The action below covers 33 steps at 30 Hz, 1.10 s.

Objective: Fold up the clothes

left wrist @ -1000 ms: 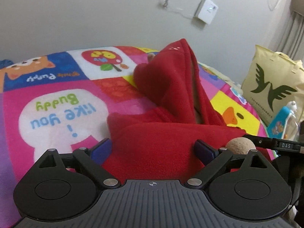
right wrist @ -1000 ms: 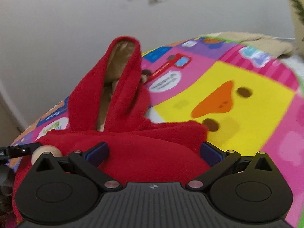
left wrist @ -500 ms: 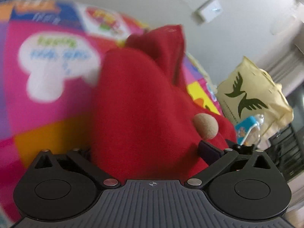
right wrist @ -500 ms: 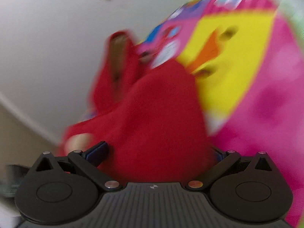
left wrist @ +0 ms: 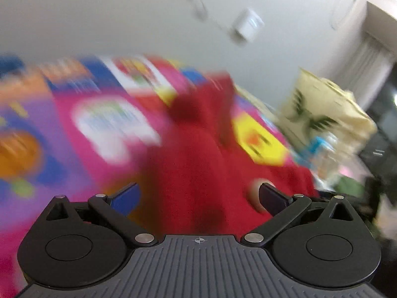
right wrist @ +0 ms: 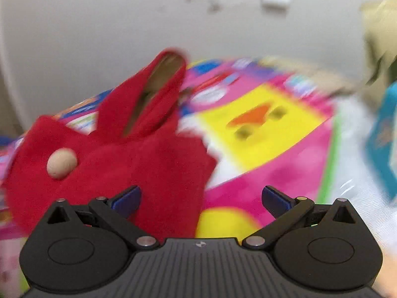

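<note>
On the left wrist view, heavily blurred, the colourful patchwork mat [left wrist: 74,114] fills the left side, pink, blue and orange panels with a white speech-bubble patch; the left gripper [left wrist: 198,195] has its jaws spread wide apart with nothing pinched, its blue pads standing clear either side of the red fleece garment [left wrist: 198,154], which lies on the mat ahead of and below the fingers; a tan pompom [left wrist: 254,193] on the garment sits just beside the right-hand pad; further right stand a cream bag with a dark bird print [left wrist: 322,114] and a blue-and-white bottle [left wrist: 315,149], against the pale wall [left wrist: 124,12]. On the right wrist view the same red fleece garment [right wrist: 129,159] lies to the left on the mat [right wrist: 273,164], its hood [right wrist: 158,89] raised and showing a tan lining, the pompom [right wrist: 62,164] on its left part; the right gripper [right wrist: 201,197] is also spread wide and holds nothing, the left pad over the garment's edge, the right pad over pink mat; a yellow duck-face panel [right wrist: 260,126] lies beyond.
</note>
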Available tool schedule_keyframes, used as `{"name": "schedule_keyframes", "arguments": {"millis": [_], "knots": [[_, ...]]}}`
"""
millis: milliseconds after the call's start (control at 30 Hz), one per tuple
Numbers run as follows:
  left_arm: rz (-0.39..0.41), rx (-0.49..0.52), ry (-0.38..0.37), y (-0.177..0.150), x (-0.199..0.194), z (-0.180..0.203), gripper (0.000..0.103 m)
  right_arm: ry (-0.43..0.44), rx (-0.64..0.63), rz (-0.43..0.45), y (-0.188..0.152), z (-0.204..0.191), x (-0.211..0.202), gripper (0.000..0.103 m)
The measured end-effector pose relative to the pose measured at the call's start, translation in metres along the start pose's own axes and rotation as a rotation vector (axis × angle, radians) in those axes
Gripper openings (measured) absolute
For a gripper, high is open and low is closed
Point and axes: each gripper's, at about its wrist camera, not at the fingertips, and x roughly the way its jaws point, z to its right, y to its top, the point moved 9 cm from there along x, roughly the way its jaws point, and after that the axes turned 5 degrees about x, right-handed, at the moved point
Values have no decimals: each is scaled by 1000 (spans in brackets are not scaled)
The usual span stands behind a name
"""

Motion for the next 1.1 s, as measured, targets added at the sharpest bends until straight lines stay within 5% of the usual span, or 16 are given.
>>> {"name": "schedule_keyframes", "arguments": {"millis": [67, 167, 233, 267, 400, 967, 1100], "knots": [[74, 40, 67, 19, -21, -2, 103, 22, 10, 85, 17, -11, -11, 103], [114, 82, -75, 32, -2, 35, 103, 224, 29, 185, 35, -50, -18, 103], [69, 98, -120, 24, 36, 54, 103, 275, 43, 178, 35, -63, -3, 103], [37, 101, -77, 15, 55, 50, 103, 276, 39, 155, 32, -66, 10, 103], [-38, 115, 63, -16, 118, 34, 103, 44, 18, -26, -8, -43, 87, 103], [27, 138, 77, -24, 124, 36, 103, 105, 106, -38, -12, -33, 94, 103], [27, 130, 65, -24, 123, 36, 103, 81, 45, -117, -13, -38, 100, 103]]}}
